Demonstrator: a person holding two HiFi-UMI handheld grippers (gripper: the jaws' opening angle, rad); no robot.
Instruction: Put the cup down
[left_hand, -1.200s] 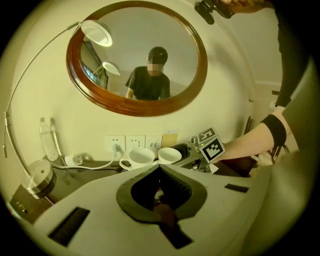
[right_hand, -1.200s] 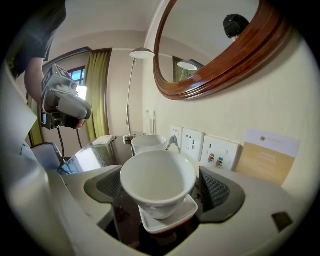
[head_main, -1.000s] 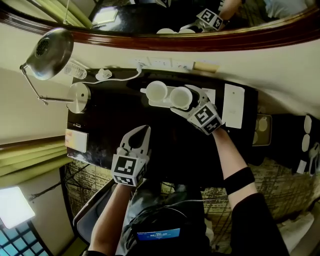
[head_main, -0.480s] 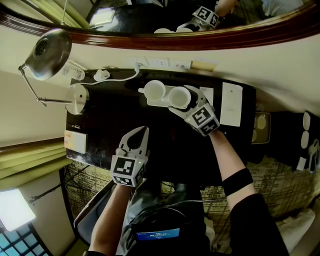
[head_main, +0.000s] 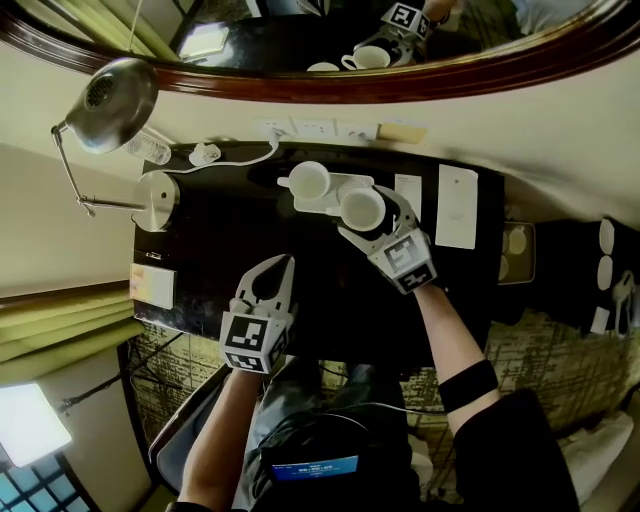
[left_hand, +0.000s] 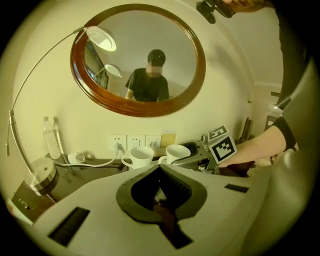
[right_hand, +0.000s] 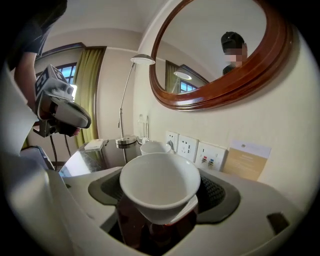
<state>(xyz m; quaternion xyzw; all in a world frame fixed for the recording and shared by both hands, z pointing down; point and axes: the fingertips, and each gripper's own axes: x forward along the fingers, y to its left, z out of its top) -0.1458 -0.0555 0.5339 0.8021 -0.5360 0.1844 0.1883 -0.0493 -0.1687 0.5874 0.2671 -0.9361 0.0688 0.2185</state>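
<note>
The dark tabletop (head_main: 210, 250) carries a white tray (head_main: 338, 181) at its far edge, and everything here sits in relation to that tray. The right gripper (head_main: 372, 213) reaches to the tray's near right corner, its jaws spread wide and clamped on the sides of a white cup (head_main: 362, 208), which stands upright between them with its mouth open to the ceiling. The left gripper (head_main: 285, 262) hovers on the near side of the tray, well apart from it, clenched on nothing. A second cup (head_main: 309, 181) stands on the tray's left half, just beside the held one. The held cup looks to hang a little above the tray, not resting on it, so the task seems unfinished: the cup must be lowered and let go.
</note>
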